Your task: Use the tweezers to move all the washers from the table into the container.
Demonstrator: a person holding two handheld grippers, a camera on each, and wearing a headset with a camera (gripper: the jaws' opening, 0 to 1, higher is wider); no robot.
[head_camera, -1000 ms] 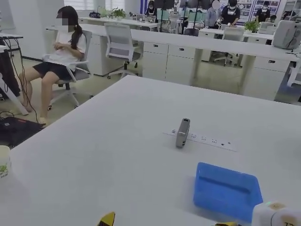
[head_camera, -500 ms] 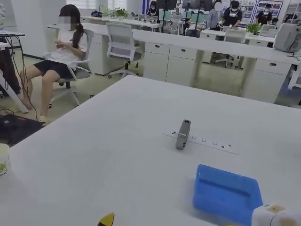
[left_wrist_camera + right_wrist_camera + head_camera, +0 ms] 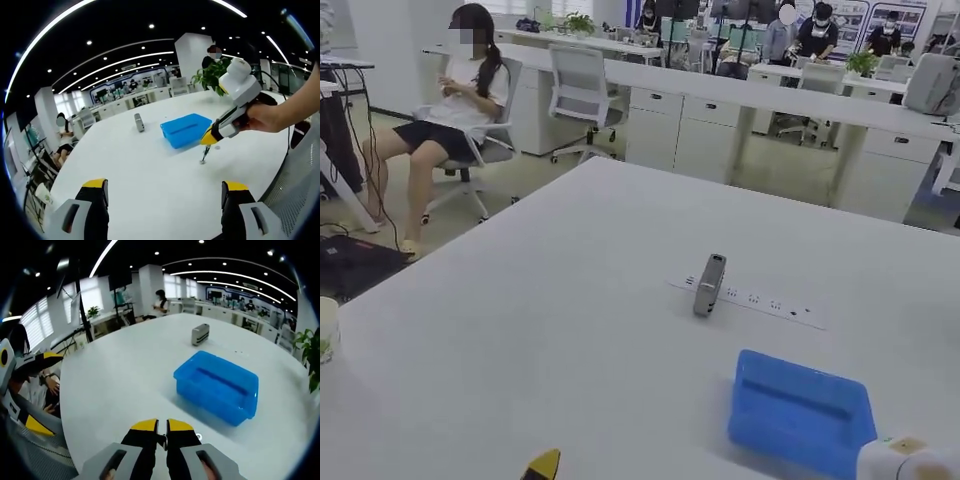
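Across the lower head view, the table (image 3: 570, 330) and the blue container (image 3: 800, 410) at lower right sit as a second ago — only my headset shifted, so I judge nothing is in yet. My left gripper (image 3: 163, 185) gapes empty; my right gripper (image 3: 161, 427) clamps the tweezers (image 3: 204, 156) — a likely washer (image 3: 198, 437) glints at bottom centre.

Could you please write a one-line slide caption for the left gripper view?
Open left gripper faces the right gripper, which holds tweezers pointing down at the table beside the blue container.
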